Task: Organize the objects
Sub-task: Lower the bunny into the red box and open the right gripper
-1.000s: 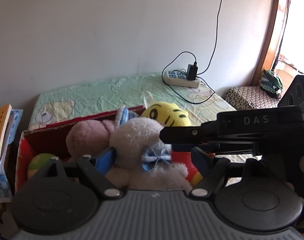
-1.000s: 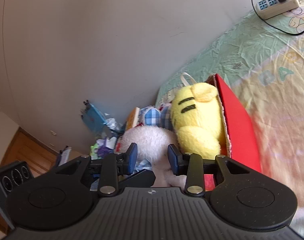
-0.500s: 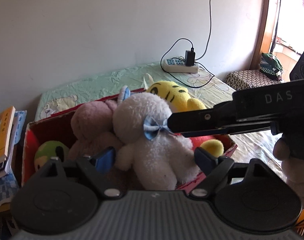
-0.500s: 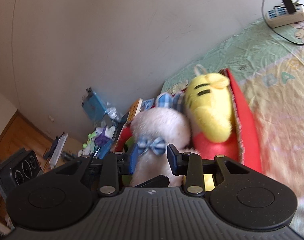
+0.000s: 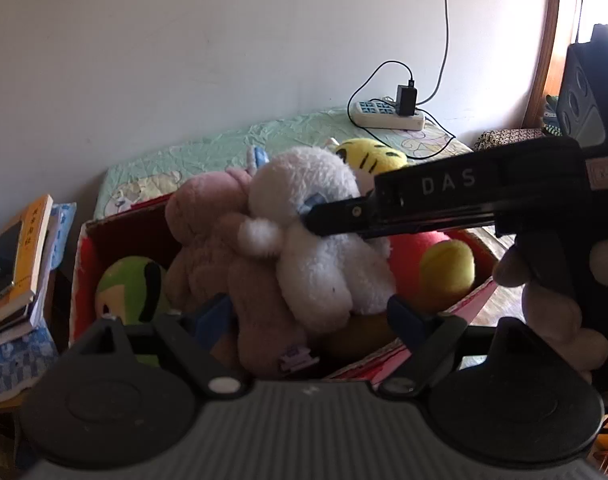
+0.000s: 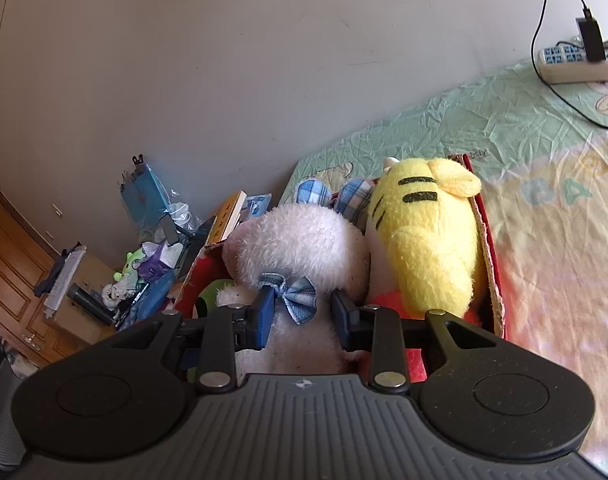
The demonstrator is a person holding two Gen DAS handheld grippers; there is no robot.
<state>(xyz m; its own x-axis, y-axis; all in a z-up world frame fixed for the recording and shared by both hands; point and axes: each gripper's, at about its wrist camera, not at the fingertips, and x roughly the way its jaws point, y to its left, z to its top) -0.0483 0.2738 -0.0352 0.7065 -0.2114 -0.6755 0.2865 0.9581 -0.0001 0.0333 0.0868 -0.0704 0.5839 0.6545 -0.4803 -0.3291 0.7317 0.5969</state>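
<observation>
Box (image 5: 79, 280) is basically full of plushies already. Right tool (image 6: 301, 316) is pinching the white bunny (image 6: 299, 240) at its neck; left tool (image 5: 310, 316) hangs spread wide, empty.

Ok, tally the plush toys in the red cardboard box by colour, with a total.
White fluffy plush with a blue bow: 1
Pink plush: 1
Yellow striped tiger plush: 1
Green plush: 1
Total: 4 visible in the red cardboard box; any buried underneath cannot be seen.
</observation>
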